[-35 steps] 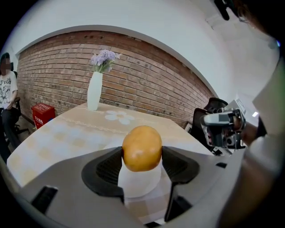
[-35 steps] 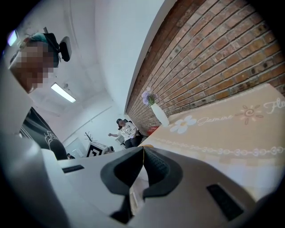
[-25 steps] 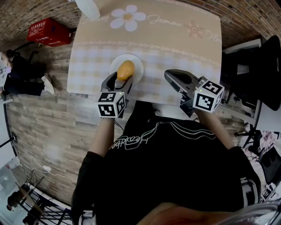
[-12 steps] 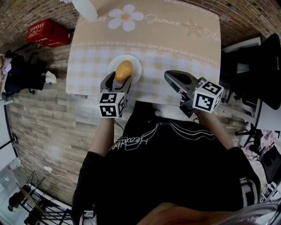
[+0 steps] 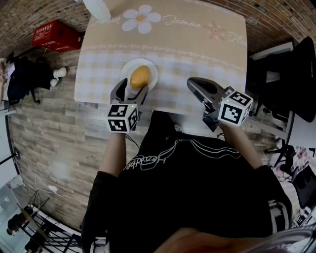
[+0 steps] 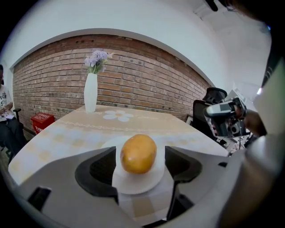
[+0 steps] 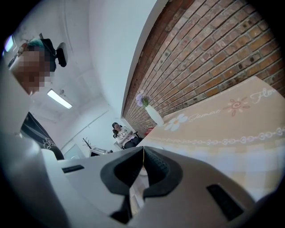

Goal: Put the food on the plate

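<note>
An orange-brown potato [image 5: 140, 76] lies on a small white plate [image 5: 150, 66] near the table's front edge. My left gripper [image 5: 131, 90] reaches over the plate's near rim. In the left gripper view the potato [image 6: 138, 153] sits on the plate [image 6: 133, 183] between the two jaws of my left gripper [image 6: 140, 156]. The jaws are opening, with a gap on each side and neither pad touching it. My right gripper [image 5: 198, 87] hovers over the table's front right, away from the plate. In the right gripper view my right gripper [image 7: 143, 161] has its pads pressed together with nothing between them.
The checked, flower-printed tablecloth [image 5: 197, 44] covers the table. A white vase [image 5: 98, 7] with purple flowers stands at the far left corner. A red crate [image 5: 55, 35] sits on the floor to the left. Dark chairs [image 5: 296, 79] stand to the right.
The left gripper's jaws have spread off the potato, which now rests free on the plate. The right gripper has stayed where it was.
</note>
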A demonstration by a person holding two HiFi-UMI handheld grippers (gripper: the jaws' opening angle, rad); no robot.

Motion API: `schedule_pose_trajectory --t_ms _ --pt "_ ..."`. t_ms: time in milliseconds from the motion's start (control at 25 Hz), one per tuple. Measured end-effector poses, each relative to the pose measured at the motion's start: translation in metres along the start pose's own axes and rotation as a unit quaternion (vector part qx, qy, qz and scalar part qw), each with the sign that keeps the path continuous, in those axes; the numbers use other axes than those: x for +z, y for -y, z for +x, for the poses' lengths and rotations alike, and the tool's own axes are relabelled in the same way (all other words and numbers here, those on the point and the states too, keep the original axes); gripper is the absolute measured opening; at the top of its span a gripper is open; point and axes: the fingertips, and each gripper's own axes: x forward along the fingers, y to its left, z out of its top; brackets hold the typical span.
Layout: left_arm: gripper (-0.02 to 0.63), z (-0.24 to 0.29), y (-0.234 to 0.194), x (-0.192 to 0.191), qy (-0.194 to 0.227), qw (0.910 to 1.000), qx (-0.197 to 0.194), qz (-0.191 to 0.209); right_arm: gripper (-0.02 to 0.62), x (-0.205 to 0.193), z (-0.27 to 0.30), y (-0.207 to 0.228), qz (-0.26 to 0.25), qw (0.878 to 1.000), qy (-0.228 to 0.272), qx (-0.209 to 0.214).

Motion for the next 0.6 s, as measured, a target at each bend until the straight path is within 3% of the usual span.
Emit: schedule_pose_trajectory --t_ms 360,600 --pt "0.319 -0.065 0.037 0.046 0.082 0.9951 -0.021 -0.051 -0.003 0.012 -0.030 -0.033 -0.034 0.998 0.026 0.035" --pt "0.284 -0.115 0.091 0.071 0.132 0.9858 -0.070 -0.077 -0.003 0.019 -0.057 -0.069 -0.071 0.994 0.043 0.068"
